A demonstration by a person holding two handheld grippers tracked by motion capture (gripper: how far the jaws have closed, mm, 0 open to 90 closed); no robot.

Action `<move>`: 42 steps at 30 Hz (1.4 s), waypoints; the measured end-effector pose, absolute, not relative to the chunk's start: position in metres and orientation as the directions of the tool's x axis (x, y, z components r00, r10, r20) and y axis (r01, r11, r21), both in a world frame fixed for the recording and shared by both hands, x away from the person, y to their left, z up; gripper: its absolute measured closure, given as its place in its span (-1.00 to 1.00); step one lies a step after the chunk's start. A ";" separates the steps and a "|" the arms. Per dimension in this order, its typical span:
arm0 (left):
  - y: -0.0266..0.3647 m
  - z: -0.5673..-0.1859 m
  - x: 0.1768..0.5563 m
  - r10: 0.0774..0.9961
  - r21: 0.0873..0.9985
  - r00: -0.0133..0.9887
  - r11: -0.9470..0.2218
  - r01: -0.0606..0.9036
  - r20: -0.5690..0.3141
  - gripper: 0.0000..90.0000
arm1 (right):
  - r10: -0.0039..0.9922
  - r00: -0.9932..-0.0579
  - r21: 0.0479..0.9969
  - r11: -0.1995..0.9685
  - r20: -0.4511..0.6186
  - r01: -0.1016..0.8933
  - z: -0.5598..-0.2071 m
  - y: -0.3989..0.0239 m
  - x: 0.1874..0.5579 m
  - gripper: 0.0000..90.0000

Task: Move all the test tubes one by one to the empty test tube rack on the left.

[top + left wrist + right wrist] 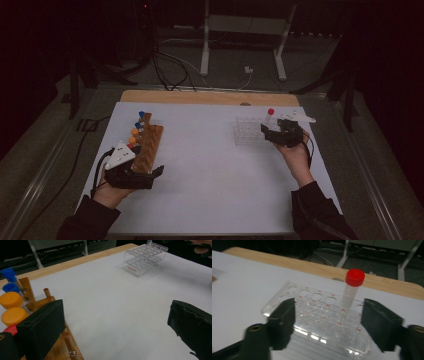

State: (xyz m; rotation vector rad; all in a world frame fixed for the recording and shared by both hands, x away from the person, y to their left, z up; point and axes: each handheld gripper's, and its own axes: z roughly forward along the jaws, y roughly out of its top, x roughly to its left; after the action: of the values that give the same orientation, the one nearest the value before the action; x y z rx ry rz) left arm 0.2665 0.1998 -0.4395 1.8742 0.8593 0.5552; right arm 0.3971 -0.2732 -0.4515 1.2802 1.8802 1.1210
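At 3 o'clock on the tabletop, the right tool stands open around the red-capped tube, upright in the clear rack. At 9 o'clock, the left tool gapes empty beside the wooden rack.

Red markings on clear rack, too blurred to read.

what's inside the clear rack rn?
One red-capped tube stands upright in a hole of the clear rack, near the right gripper, whose open jaws sit either side. Other visible holes look empty; the jaws cover the nearest corners.
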 end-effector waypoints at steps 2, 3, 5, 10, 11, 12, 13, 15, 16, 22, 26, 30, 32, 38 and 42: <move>0.199 -0.440 0.266 0.761 0.902 0.649 -0.289 0.319 0.014 -0.95 | 0.938 -0.347 0.882 0.165 -0.002 0.441 -0.454 -0.274 0.403 -0.12; 0.199 -0.440 0.266 0.757 0.902 0.653 -0.290 0.320 0.012 -0.95 | 0.942 -0.336 0.879 0.153 0.010 0.453 -0.455 -0.274 0.405 -0.06; 0.199 -0.440 0.265 0.758 0.903 0.652 -0.288 0.319 0.011 -0.95 | 0.945 -0.327 0.876 0.142 0.019 0.460 -0.457 -0.273 0.409 0.04; 0.201 -0.439 0.265 0.760 0.904 0.650 -0.277 0.325 0.000 -0.95 | 0.958 -0.286 0.866 0.138 0.005 0.481 -0.460 -0.272 0.419 0.19; 0.202 -0.439 0.265 0.761 0.905 0.649 -0.275 0.323 0.000 -0.95 | 0.959 -0.283 0.864 0.140 0.003 0.484 -0.461 -0.271 0.421 0.19; 0.202 -0.439 0.265 0.758 0.905 0.653 -0.275 0.324 -0.003 -0.95 | 0.963 -0.271 0.861 0.141 -0.004 0.489 -0.462 -0.271 0.423 0.21; 0.202 -0.439 0.265 0.759 0.906 0.652 -0.276 0.322 0.000 -0.95 | 0.965 -0.262 0.858 0.137 -0.003 0.495 -0.463 -0.271 0.426 0.23; 0.201 -0.439 0.265 0.757 0.904 0.654 -0.280 0.323 0.001 -0.95 | 0.969 -0.248 0.852 0.130 0.000 0.507 -0.464 -0.270 0.430 0.26; 0.201 -0.440 0.265 0.759 0.905 0.651 -0.279 0.322 0.002 -0.95 | 0.971 -0.238 0.850 0.126 -0.001 0.511 -0.465 -0.270 0.432 0.28; 0.201 -0.441 0.266 0.754 0.902 0.657 -0.281 0.327 -0.003 -0.95 | 0.974 -0.227 0.844 0.107 0.019 0.526 -0.466 -0.271 0.441 0.42; 0.201 -0.441 0.266 0.751 0.903 0.660 -0.280 0.327 -0.006 -0.95 | 0.973 -0.229 0.838 0.112 0.015 0.534 -0.467 -0.270 0.445 0.53; 0.201 -0.441 0.267 0.751 0.902 0.660 -0.282 0.328 -0.005 -0.95 | 0.974 -0.226 0.834 0.114 0.013 0.539 -0.468 -0.269 0.448 0.58; 0.202 -0.441 0.267 0.750 0.901 0.661 -0.282 0.329 -0.006 -0.95 | 0.975 -0.222 0.831 0.117 0.009 0.544 -0.468 -0.269 0.450 0.62; 0.202 -0.441 0.267 0.751 0.902 0.660 -0.279 0.330 -0.009 -0.95 | 0.976 -0.218 0.829 0.120 0.002 0.547 -0.469 -0.269 0.451 0.65; 0.202 -0.441 0.267 0.752 0.902 0.659 -0.276 0.331 -0.012 -0.95 | 0.976 -0.218 0.832 0.115 0.007 0.542 -0.467 -0.270 0.451 0.66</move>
State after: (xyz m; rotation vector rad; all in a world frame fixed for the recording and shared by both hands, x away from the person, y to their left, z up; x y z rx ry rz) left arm 0.2670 0.2021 -0.4407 1.8696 0.8556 0.5241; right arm 0.4507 -0.2696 -0.4669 1.4723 1.8297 0.9870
